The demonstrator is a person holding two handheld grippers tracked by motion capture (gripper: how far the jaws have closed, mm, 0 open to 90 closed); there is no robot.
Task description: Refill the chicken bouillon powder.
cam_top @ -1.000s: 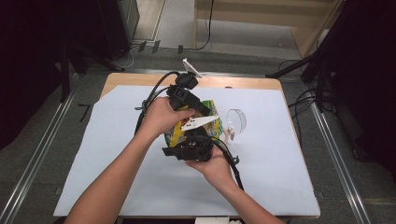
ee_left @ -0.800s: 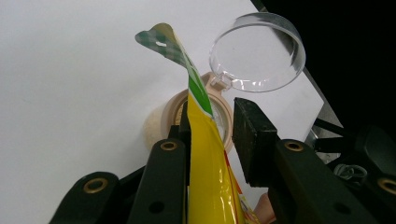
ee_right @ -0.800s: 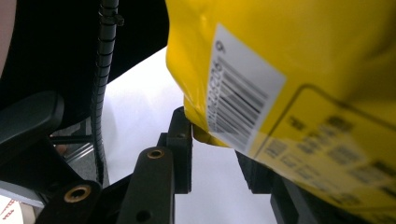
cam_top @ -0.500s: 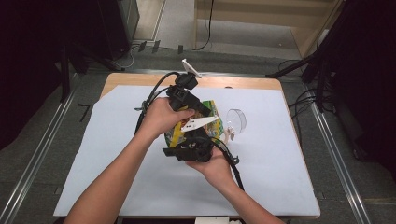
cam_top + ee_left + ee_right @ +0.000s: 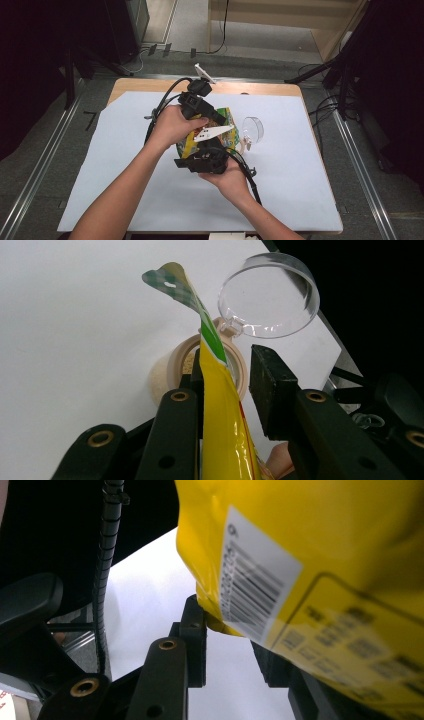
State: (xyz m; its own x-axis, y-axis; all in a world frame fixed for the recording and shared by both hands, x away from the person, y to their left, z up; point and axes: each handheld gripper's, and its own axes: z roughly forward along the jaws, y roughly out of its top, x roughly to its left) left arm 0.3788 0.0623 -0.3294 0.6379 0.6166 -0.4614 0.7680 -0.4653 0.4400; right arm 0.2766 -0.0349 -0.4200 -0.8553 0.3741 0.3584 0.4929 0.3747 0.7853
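Yellow pouch [image 5: 207, 135] held above bench [image 5: 300, 200] centre, tilted over small jar [image 5: 172, 372] just right of it. Left tongs [image 5: 227, 372] around pouch top: one pad touching, other apart, grip not certain. Right tongs [image 5: 227, 645] at pouch bottom corner, can't tell if clamped.

Risks:
- pouch slips, contents miss jar
- mouth off-centre, spill on bench
- jar knocked over

Jar: pale grains inside, clear hinged lid [image 5: 270, 295] flipped open.

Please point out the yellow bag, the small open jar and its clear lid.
yellow bag [image 5: 222, 405], left gripper view, its upper edge.
small jar [image 5: 176, 360], left gripper view, its rim.
clear lid [image 5: 267, 295], left gripper view, its flat face.
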